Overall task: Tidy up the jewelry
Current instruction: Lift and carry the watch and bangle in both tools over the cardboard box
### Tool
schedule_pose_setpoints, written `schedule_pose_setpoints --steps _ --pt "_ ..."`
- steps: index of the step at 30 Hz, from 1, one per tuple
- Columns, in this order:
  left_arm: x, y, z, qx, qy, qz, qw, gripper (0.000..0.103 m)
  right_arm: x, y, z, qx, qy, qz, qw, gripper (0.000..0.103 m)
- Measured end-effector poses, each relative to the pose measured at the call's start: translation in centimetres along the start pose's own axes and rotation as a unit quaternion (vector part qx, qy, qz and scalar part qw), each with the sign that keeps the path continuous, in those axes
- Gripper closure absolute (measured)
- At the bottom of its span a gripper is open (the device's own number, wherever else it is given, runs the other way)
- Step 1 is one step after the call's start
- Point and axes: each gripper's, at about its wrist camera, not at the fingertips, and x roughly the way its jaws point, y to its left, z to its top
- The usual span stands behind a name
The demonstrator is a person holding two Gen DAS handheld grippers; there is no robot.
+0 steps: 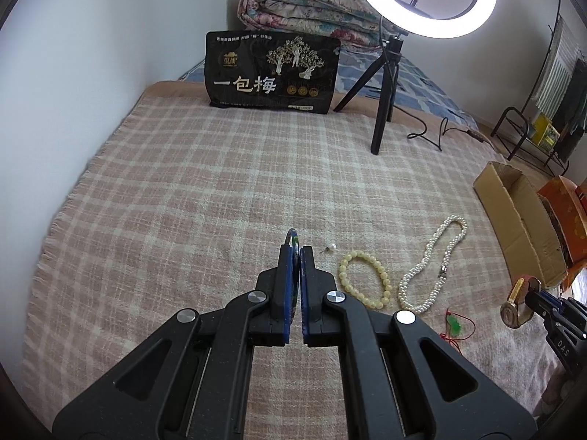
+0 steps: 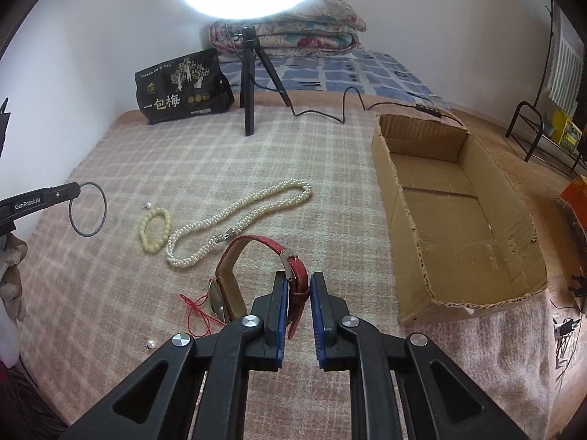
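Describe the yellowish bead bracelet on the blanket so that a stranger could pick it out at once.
Start at the open cardboard box on the checked blanket and look left, past the long white pearl necklace. The bead bracelet lies flat just beyond the necklace, apart from it. It is a small closed loop of single, large, pale yellow beads, whereas the necklace is a long braided strand of tiny white pearls.

Right tool (image 2: 297, 282) is clamped on the red strap of a watch (image 2: 234, 278), whose gold case hangs to the left, above the plaid blanket (image 2: 220, 154) on the bed. Just beyond lie a pearl necklace (image 2: 238, 216) and a cream bead bracelet (image 2: 156, 229), with a small pearl earring (image 2: 148, 205) beside it. At far left, the left tool (image 2: 75, 190) pinches a thin dark bangle (image 2: 88, 208). To the right sits an open cardboard box (image 2: 455, 146).
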Motion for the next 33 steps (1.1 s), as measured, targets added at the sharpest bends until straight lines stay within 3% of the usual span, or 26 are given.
schedule_pose_setpoints --steps 9,18,33 --pt "-2.4 -2.2 0.5 0.019 -0.015 -0.026 0.9994 0.102 -2.1 -1.3 0.6 0.013 -0.028 -0.004 1.000 0.093" --pt "-4.1 -7.0 1.2 0.051 -0.032 -0.065 0.9961 0.102 -3.9 -4.6 1.1 0.042 -0.050 -0.020 0.998 0.093" --pt "-2.7 -16.7 4.0 0.101 -0.039 -0.114 0.9876 0.102 -5.2 -11.7 1.5 0.107 -0.070 -0.054 0.990 0.093"
